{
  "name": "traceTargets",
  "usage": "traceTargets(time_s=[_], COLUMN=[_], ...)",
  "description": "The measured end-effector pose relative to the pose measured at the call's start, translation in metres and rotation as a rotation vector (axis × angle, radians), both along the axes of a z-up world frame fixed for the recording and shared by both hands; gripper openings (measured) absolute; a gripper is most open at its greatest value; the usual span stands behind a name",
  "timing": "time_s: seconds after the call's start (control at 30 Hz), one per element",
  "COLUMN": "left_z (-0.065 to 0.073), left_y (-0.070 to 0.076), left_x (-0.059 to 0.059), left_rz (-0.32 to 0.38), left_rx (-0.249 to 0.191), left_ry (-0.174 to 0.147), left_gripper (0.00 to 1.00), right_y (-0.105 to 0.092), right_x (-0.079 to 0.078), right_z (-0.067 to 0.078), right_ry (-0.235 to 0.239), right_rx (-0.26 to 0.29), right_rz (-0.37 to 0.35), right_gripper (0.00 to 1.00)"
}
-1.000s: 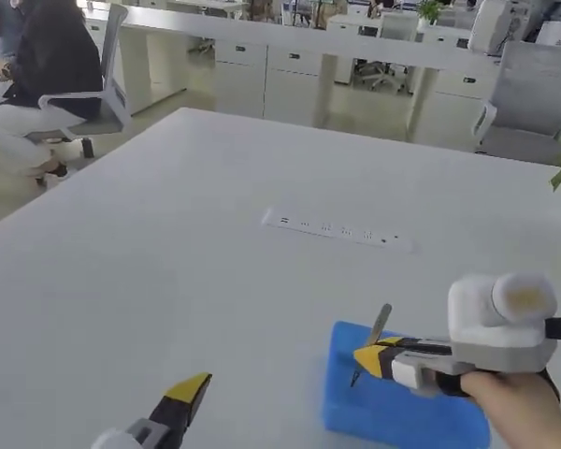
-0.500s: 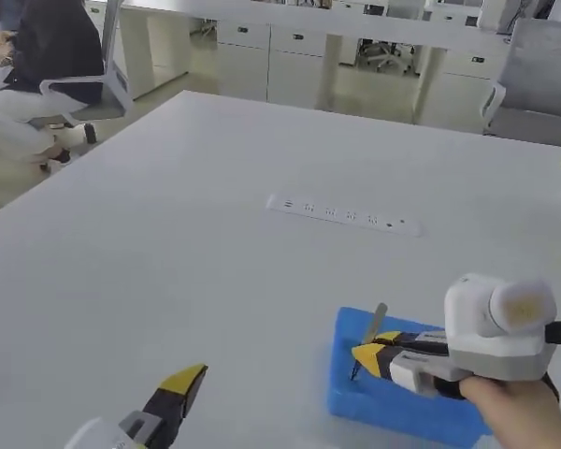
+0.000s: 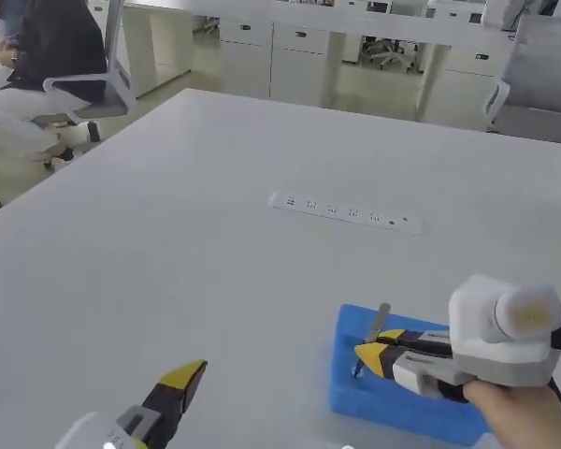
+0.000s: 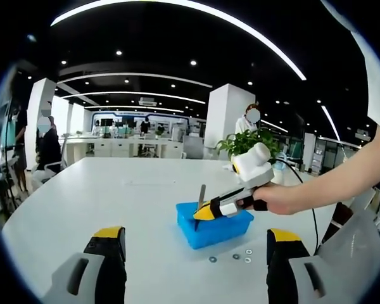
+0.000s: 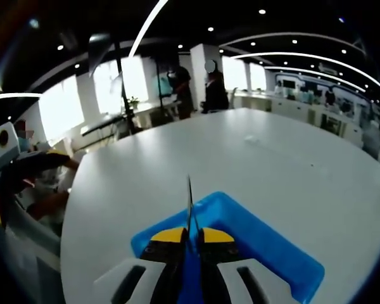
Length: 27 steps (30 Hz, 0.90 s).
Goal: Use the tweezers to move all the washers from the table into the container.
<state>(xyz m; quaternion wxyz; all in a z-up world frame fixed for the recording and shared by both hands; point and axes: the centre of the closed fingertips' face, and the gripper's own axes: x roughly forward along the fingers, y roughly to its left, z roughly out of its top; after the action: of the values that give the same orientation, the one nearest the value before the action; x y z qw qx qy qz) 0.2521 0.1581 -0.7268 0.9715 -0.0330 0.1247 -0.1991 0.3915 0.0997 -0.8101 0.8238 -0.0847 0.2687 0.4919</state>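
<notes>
- The container (image 3: 342,374) is set on the table (image 3: 168,262), front right-ish.
- A power strip (image 3: 344,213) is laid further back, behind the container.
- The tweezers (image 3: 379,323), clamped in the right gripper (image 3: 360,354), are held over the container. The tip is probably dipped inside, but that's hard to tell.
- The left gripper (image 3: 189,376) is found off to the left, well apart from the container.
- The washers (image 4: 235,256) are scattered on the table just beside the container, on its near side as seen from the left gripper view.

Left gripper (image 4: 196,233), mine: two black jaws, yellow caps at tips, pale grey moulded bases, each with dark oblong slot. Right gripper (image 3: 363,354): same black jaws with yellow tips, narrow and tapered, white-grey plastic body behind. Thin black cable (image 4: 313,215) runs from its rear. My right hand (image 3: 516,412) bare, forearm (image 4: 345,180) bare.
</notes>
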Motion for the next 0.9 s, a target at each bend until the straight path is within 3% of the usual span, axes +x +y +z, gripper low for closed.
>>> traceTargets(time_s=[0.17,0.5,0.63,0.7,0.77,0.9], left_z=[-0.001,0.000,-0.004,-0.005,-0.004,0.007], left_y=[-0.001,-0.006,-0.007,-0.007,-0.004,-0.004], left_x=[0.000,-0.001,-0.002,-0.003,-0.002,0.000], left_rz=[-0.006,-0.038,-0.055,-0.061,-0.053,-0.032], left_rx=[-0.001,0.022,0.086,0.086,0.068,-0.062], left_ry=[0.003,-0.009,-0.005,0.000,0.002,-0.015], left_gripper=[0.95,0.99,0.99,0.99,0.99,0.99], right_y=[-0.003,-0.013,-0.011,-0.011,-0.010,-0.008], right_x=[-0.001,-0.011,-0.023,-0.029,-0.035,-0.052], right_z=[0.008,0.042,0.060,0.066,0.069,0.071], right_ry=[-0.011,-0.023,-0.034,-0.032,-0.029,0.004], right_rx=[0.028,0.101,0.133,0.146,0.156,0.178], right_rz=[-0.012,-0.053,-0.049,-0.047,-0.045,-0.033], right_gripper=[0.05,0.04,0.04,0.04,0.04,0.04])
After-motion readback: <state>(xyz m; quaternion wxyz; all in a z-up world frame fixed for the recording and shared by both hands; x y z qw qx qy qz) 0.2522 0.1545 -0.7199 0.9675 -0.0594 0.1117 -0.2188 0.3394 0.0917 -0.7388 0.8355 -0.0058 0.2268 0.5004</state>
